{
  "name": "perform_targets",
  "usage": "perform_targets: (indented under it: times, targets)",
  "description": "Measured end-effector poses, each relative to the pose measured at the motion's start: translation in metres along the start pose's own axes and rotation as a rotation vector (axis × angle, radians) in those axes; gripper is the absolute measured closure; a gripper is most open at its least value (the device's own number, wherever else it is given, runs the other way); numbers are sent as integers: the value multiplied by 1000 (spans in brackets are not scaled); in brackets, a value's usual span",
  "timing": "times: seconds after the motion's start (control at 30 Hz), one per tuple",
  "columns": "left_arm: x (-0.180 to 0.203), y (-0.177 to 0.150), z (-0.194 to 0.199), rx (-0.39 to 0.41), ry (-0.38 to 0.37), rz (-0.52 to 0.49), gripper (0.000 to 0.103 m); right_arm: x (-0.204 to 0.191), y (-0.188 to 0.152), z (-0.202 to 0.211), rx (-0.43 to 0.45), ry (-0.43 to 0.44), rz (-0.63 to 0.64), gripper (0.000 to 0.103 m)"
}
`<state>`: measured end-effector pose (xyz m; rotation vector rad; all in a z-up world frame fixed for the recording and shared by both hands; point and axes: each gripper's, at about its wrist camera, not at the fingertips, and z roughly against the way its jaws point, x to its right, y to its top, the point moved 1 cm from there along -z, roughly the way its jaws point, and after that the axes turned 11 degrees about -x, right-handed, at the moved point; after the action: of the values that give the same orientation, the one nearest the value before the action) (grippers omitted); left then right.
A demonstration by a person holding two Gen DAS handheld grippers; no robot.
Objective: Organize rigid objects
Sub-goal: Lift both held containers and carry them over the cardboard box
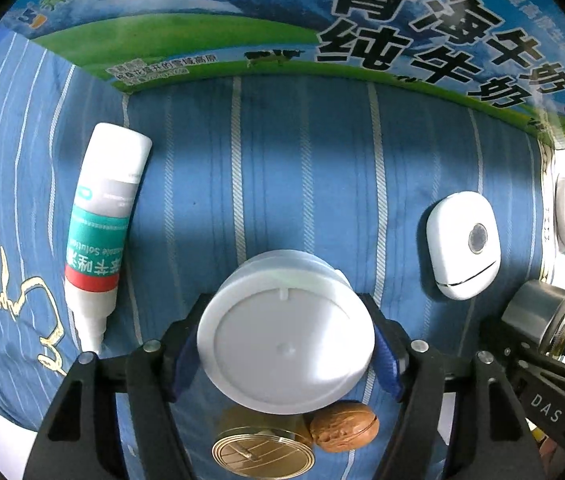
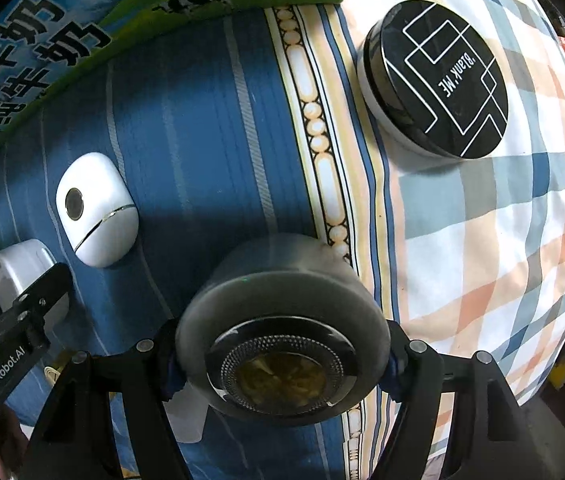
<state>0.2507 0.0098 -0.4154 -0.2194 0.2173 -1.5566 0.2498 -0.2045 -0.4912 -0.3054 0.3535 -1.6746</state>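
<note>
Left wrist view: your left gripper point(image 1: 286, 354) has its fingers clamped on a white jar point(image 1: 285, 330) above the blue cloth point(image 1: 306, 160); your right gripper point(image 2: 282, 356) grips a grey jar point(image 2: 280, 330), with a white case point(image 2: 97, 209) nearby

Milk carton point(image 1: 242, 20) stands behind everything on the bed point(image 1: 302, 160); spray bottle point(image 1: 100, 232) near its left end, earbud case point(image 1: 462, 244) near its right, compact point(image 2: 438, 84) farther right.
</note>
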Motion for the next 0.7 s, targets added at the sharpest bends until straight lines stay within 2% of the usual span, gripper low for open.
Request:
perform_targets:
  times: [0.1, 0.2, 0.43, 0.57, 0.7]
  targets:
    - [8, -2, 2, 13, 18, -6, 35, -1, -1, -5, 16, -3, 12, 30]
    - [16, -18, 9, 20, 36, -19, 36, 2, -4, -5, 27, -15, 24, 30]
    - [24, -71, 21, 69, 43, -39, 36, 9, -26, -10, 78, -52, 55, 30]
    - [28, -103, 40, 129, 53, -58, 36, 15, -42, -8, 118, -57, 64, 30]
    - [27, -122, 57, 157, 20, -63, 36, 21, -55, 2, 156, -55, 74, 30]
